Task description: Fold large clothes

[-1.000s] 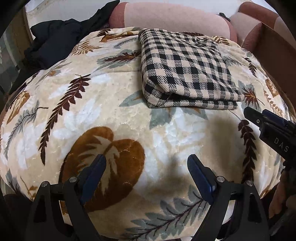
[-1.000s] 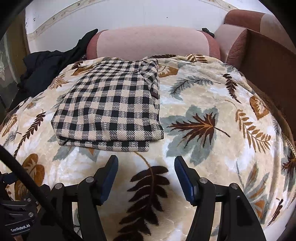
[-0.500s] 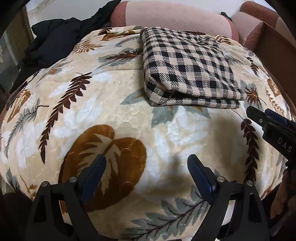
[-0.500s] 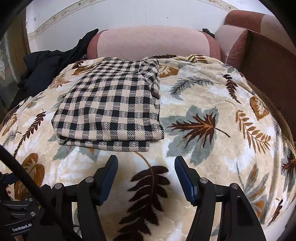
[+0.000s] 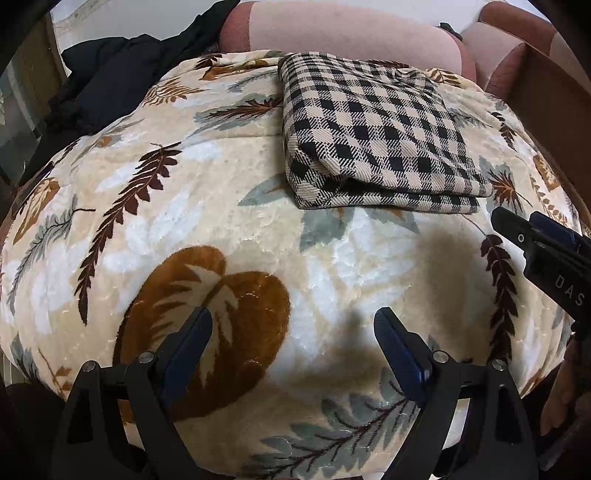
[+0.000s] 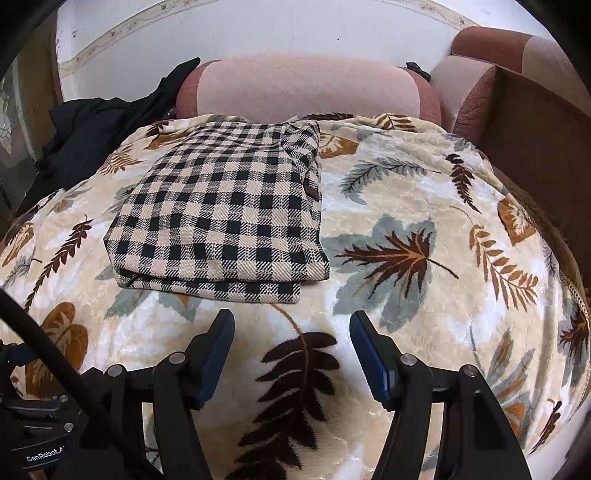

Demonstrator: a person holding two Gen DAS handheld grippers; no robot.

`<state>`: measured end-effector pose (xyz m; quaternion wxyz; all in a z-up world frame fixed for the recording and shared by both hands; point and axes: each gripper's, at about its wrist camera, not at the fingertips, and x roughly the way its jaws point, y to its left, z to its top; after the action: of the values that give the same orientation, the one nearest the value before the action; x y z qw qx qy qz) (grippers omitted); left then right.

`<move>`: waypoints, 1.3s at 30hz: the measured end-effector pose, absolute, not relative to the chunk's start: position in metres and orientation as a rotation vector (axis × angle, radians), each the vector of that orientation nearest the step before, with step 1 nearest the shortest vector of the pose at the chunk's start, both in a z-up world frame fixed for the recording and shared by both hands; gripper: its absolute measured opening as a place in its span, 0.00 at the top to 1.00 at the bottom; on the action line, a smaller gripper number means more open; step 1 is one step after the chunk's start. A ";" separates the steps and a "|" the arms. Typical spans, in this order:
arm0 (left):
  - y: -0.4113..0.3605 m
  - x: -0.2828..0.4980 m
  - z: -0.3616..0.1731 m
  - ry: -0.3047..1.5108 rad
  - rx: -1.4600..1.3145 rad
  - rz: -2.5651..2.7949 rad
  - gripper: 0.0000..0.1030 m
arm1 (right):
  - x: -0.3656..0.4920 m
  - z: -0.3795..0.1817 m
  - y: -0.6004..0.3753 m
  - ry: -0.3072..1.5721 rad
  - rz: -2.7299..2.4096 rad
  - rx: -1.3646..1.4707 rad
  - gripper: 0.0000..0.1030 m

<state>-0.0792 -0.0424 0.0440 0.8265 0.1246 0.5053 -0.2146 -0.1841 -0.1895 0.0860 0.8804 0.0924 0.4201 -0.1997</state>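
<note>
My left tongs [image 5: 291,338] and right tongs [image 6: 291,341] both hang open and empty over the leaf-patterned blanket [image 6: 406,206] covering the sofa. The folded checked garment [image 6: 225,214] lies toward the blanket's far edge, near the pink backrest cushion [image 6: 306,88]. A black jacket [image 6: 92,136] is heaped at the far left corner below the white wall [image 6: 295,29].

Around your work area: a blanketed sofa.
You see a cream leaf-print blanket [image 6: 424,206] over a pink-and-brown sofa [image 6: 306,88], dark clothing [image 6: 92,133] heaped at its left end, a white wall [image 6: 277,29] behind.
</note>
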 end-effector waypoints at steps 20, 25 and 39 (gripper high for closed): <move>-0.043 -0.077 0.040 1.085 0.265 -0.454 0.14 | -0.183 0.084 -0.187 0.878 -0.410 0.179 0.31; -0.043 -0.077 0.039 1.092 0.263 -0.456 0.14 | -0.183 0.083 -0.187 0.879 -0.409 0.178 0.30; -0.043 -0.076 0.038 1.098 0.262 -0.456 0.14 | -0.181 0.083 -0.184 0.881 -0.406 0.168 0.30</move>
<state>-0.0757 -0.0426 0.0382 0.8205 0.1230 0.5156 -0.2143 -0.1814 -0.1836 0.0828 0.8814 0.0805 0.4227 -0.1949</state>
